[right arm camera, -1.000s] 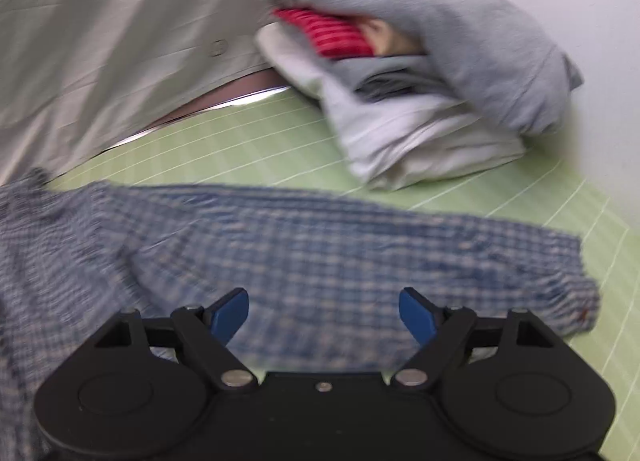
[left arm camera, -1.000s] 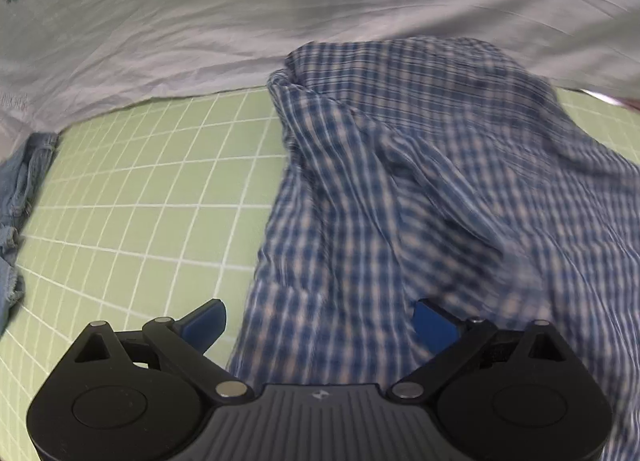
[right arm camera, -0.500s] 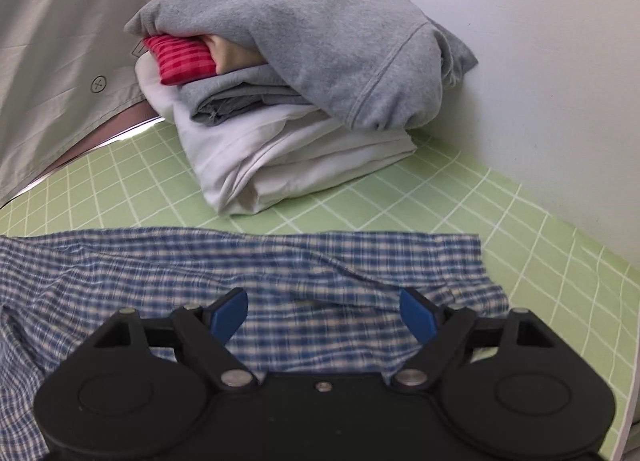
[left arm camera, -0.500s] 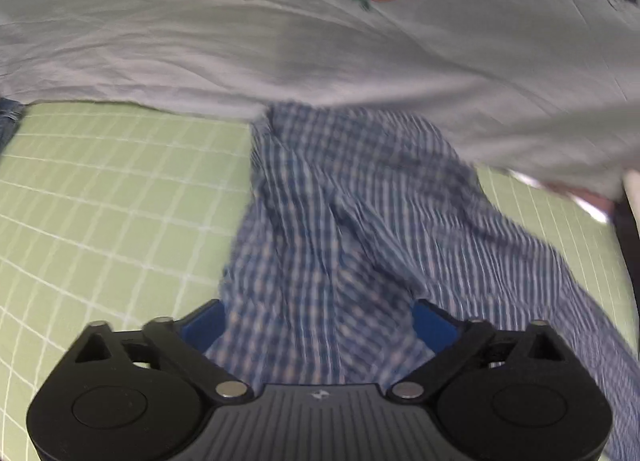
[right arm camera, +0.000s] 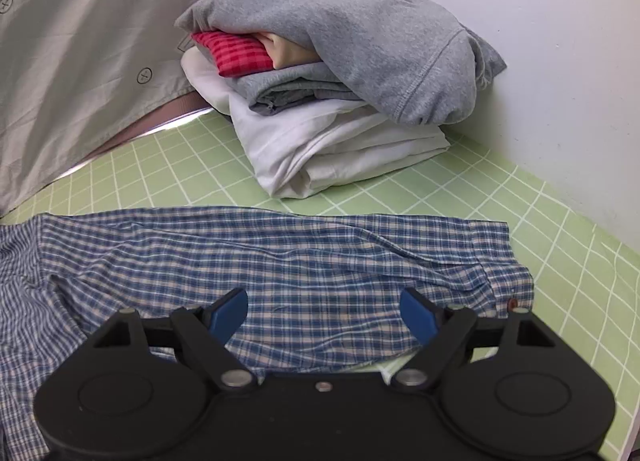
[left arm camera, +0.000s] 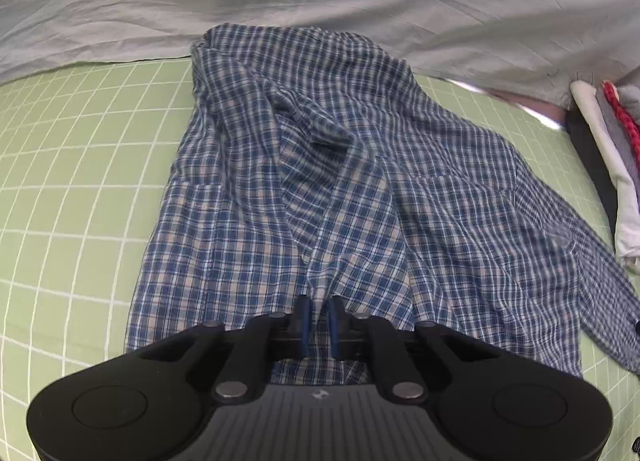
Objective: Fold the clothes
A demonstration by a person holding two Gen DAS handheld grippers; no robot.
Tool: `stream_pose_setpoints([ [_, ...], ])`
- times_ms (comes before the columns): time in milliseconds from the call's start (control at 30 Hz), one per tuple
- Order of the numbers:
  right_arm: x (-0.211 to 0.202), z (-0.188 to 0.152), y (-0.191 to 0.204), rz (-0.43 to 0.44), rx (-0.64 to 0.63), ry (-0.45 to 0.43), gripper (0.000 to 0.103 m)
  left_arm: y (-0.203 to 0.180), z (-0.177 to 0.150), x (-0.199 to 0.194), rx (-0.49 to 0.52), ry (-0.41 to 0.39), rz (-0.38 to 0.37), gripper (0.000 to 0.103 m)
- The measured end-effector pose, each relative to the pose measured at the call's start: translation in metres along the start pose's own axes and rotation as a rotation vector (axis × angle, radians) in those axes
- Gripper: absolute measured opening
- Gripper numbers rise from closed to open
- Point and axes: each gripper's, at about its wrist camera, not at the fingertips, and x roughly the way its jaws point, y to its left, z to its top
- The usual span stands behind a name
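Green mat [left arm camera: 80, 165]: left tool [left arm camera: 318, 321] pinches plaid shirt [left arm camera: 340, 189].

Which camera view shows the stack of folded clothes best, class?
The right wrist view: the stack of folded clothes sits whole and central, grey top uppermost. The left wrist view catches only its edge at the right border.

Left wrist view is looking low and close along the plaid shirt [left arm camera: 320, 189] toward the pale hanging cloth [left arm camera: 320, 1]. Right wrist view is facing the folded pile [right arm camera: 336, 101] by the wall [right arm camera: 540, 41]. Both are sharing shirt, pile and green mat [left arm camera: 80, 161].
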Motion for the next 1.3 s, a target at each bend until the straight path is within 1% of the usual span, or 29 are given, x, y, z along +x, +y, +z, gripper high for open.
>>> stream_pose_setpoints([
  [133, -0.004, -0.003, 0.001, 0.000, -0.005, -0.002, 0.084, 0.009, -0.004, -0.006, -0.036, -0.010, 0.022, 0.002],
  [233, -0.002, -0.007, 0.001, -0.002, -0.008, 0.012, 0.084, 0.024, -0.013, 0.002, -0.100, 0.022, 0.045, 0.002],
  [300, -0.001, -0.008, 0.001, -0.003, -0.008, 0.018, 0.084, 0.029, -0.017, 0.010, -0.105, 0.047, 0.065, 0.002],
  [367, -0.001, -0.008, 0.002, -0.002, -0.009, 0.020, 0.084, 0.031, -0.018, 0.010, -0.106, 0.045, 0.071, 0.003],
  [400, -0.001, -0.008, 0.002, -0.003, -0.010, 0.019, 0.084, 0.031, -0.018, 0.010, -0.107, 0.044, 0.068, 0.005],
  [433, -0.001, -0.007, 0.002, -0.004, -0.011, 0.017, 0.084, 0.030, -0.018, 0.009, -0.107, 0.043, 0.069, 0.014],
  [467, -0.001, -0.007, 0.002, -0.005, -0.012, 0.016, 0.084, 0.030, -0.017, 0.007, -0.103, 0.037, 0.067, 0.020],
  [533, 0.000, -0.006, 0.001, -0.011, -0.007, 0.014, 0.084, 0.028, -0.016, 0.004, -0.098, 0.028, 0.066, 0.034],
  [567, 0.000, -0.006, 0.000, -0.015, -0.004, 0.013, 0.084, 0.027, -0.015, 0.003, -0.097, 0.025, 0.069, 0.038],
  [633, 0.001, -0.005, -0.004, -0.030, 0.001, 0.008, 0.084, 0.026, -0.014, 0.000, -0.095, 0.019, 0.077, 0.057],
  [667, 0.002, -0.005, -0.007, -0.037, 0.004, 0.006, 0.084, 0.025, -0.014, -0.001, -0.089, 0.016, 0.087, 0.061],
  [700, 0.003, -0.004, -0.010, -0.045, 0.008, 0.007, 0.084, 0.023, -0.014, -0.002, -0.082, 0.014, 0.098, 0.070],
  [733, 0.005, -0.004, -0.013, -0.053, 0.013, 0.008, 0.084, 0.022, -0.015, -0.002, -0.075, 0.012, 0.109, 0.075],
  [767, 0.006, -0.003, -0.017, -0.060, 0.020, 0.010, 0.084, 0.022, -0.015, -0.003, -0.073, 0.013, 0.117, 0.077],
  [833, 0.010, -0.002, -0.027, -0.078, 0.038, 0.009, 0.086, 0.023, -0.016, -0.002, -0.074, 0.018, 0.129, 0.084],
  [867, 0.012, -0.001, -0.032, -0.089, 0.047, 0.008, 0.089, 0.024, -0.016, -0.002, -0.077, 0.022, 0.134, 0.086],
  [933, 0.018, -0.001, -0.044, -0.121, 0.061, 0.011, 0.092, 0.026, -0.016, -0.001, -0.081, 0.029, 0.147, 0.089],
  [1033, 0.030, -0.002, -0.060, -0.168, 0.071, 0.026, 0.095, 0.027, -0.016, 0.001, -0.082, 0.039, 0.165, 0.089],
  [1100, 0.040, -0.003, -0.071, -0.189, 0.074, 0.053, 0.098, 0.026, -0.016, 0.002, -0.080, 0.043, 0.167, 0.090],
  [1167, 0.051, -0.005, -0.080, -0.206, 0.084, 0.088, 0.102, 0.025, -0.016, 0.003, -0.075, 0.044, 0.171, 0.090],
  [1300, 0.057, -0.007, -0.096, -0.171, 0.176, 0.092, 0.103, 0.023, -0.016, 0.003, -0.071, 0.044, 0.175, 0.090],
])
